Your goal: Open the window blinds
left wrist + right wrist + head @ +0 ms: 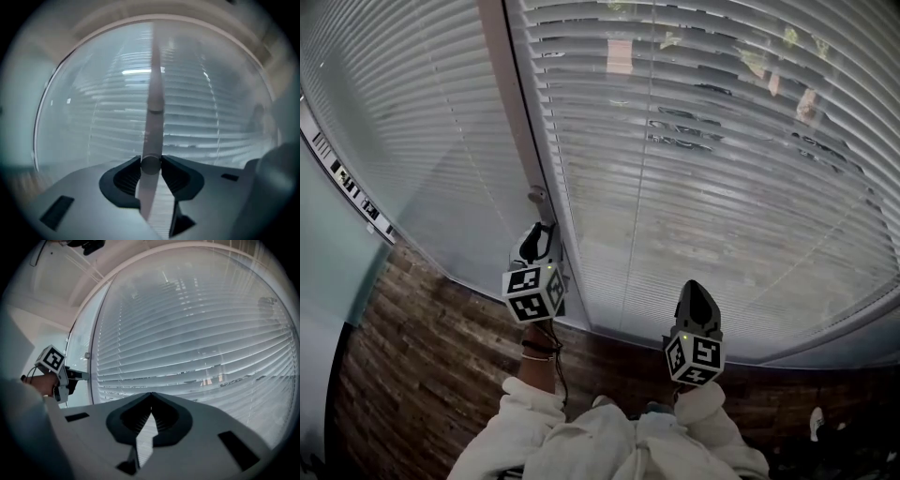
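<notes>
**Left gripper clamped on the blind rod, right one idle**

The blinds (722,169) fill the window straight ahead, with a second set on the pane to the left and a pale upright frame post (508,103) between the 2. The rod (153,93) hangs right by that post. It's a slim, round, smooth stick, greyish and a bit see-through, with a thicker sleeve further up.

The left gripper (150,164) reaches out level at the post, and its 2 black ribbed pads (129,176) squeeze the rod from both sides, so it's properly clamped on it. In the left gripper view the rod runs up nearly vertical from between the jaws. The hand behind it is stretched forward, with dark bands round the wrist (540,349) and a cream fleecy sleeve (525,417).

The right gripper (150,394) sits lower and to the right, also pointing level at the blinds but not touching them. Its jaws are together at the tips with nothing between them.

The slats are thin, flat, horizontal and whitish with a slight sheen, with thin cords running down across them. Bits of the outside show through the gaps in the upper right. Each gripper has a white cube (532,292) with black square markers. Below the window are dark brown rough wood planks (412,366).
</notes>
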`<state>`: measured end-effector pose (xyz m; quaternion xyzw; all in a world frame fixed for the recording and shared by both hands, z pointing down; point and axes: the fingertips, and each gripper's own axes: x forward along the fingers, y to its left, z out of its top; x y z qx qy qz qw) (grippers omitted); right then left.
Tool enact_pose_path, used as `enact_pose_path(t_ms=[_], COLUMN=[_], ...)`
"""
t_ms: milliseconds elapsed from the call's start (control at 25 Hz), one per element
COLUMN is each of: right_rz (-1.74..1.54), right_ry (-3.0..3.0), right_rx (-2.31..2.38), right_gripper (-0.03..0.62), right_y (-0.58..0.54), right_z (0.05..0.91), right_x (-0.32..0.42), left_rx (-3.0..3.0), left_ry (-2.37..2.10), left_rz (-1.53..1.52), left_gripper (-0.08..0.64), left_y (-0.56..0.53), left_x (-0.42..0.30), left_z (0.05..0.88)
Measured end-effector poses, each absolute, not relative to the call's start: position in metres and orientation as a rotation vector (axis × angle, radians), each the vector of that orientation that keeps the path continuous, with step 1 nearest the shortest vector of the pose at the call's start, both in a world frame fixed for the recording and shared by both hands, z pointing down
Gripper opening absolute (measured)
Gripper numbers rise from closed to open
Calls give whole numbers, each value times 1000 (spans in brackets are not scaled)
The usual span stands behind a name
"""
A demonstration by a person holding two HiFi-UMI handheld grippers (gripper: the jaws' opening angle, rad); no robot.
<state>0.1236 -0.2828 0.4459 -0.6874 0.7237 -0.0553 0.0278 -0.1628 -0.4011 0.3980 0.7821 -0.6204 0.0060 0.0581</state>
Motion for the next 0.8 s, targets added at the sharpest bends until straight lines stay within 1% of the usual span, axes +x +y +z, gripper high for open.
enact_pose_path(t_ms=[80,160,280,480,560,600,640,800], right_rz=[-182,-192,-194,-185,-181,-181,-182,-193], right_ry=[2233,2234,2237,2241,2238,2236,2234,2230], right_rx=[-2122,-2122,-2119,-2120,-2120,-2120,-2121,-2124], right_gripper=[9,9,9,9,9,9,9,9], right_y=[-282,-283,-284,-283,-284,-284,-284,-282], right_z=[448,449,450,449,448,448,448,450], right_x=[124,124,123,121,122,123,124,127], left_rx=[2251,2224,2300,2509,2560,2565,2549,2338], left_ry=[-1701,-1696,-1817,-2112,-2162,-2151,-2107,-1752], left_rz=[-216,-225,-54,489,601,559,445,-237], left_gripper=[126,126,126,125,124,125,126,127], left_y=[-402,-403,-402,-402,-402,-402,-402,-399], left_x=[-166,-167,-165,-160,-158,-158,-159,-168], left_z=[396,396,396,398,398,399,399,392])
